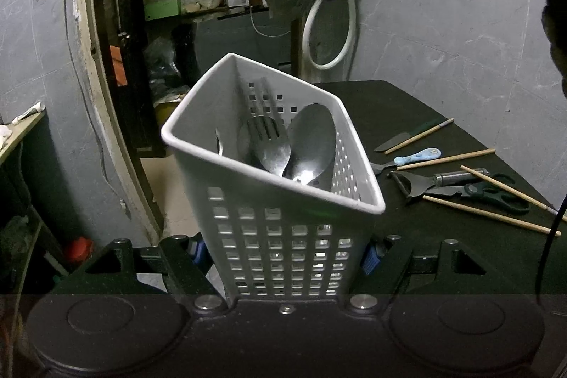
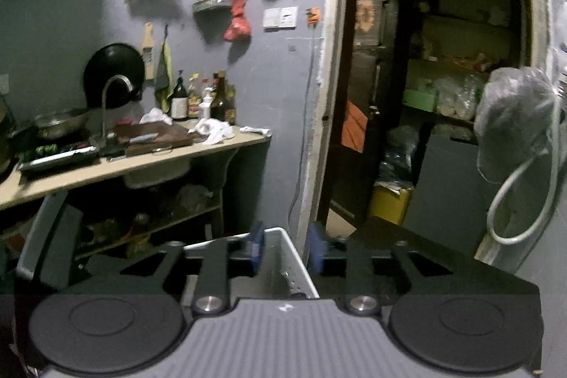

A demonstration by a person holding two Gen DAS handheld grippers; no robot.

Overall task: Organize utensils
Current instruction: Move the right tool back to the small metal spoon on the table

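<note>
Scissors [image 1: 492, 193], chopsticks [image 1: 490, 213] — beside basket [image 1: 283, 236].

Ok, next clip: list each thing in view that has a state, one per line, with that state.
white basket: tilted, clamped between the left gripper's pads
left gripper: shut on the basket
right gripper: open, nothing between the pads, above the basket's rim
spoon: standing in the basket, bowl up
slotted spoon: in the basket, beside the spoon
chopsticks: loose on the dark table
scissors: lying on the table, blades closed
peeler: lying on the table
</note>
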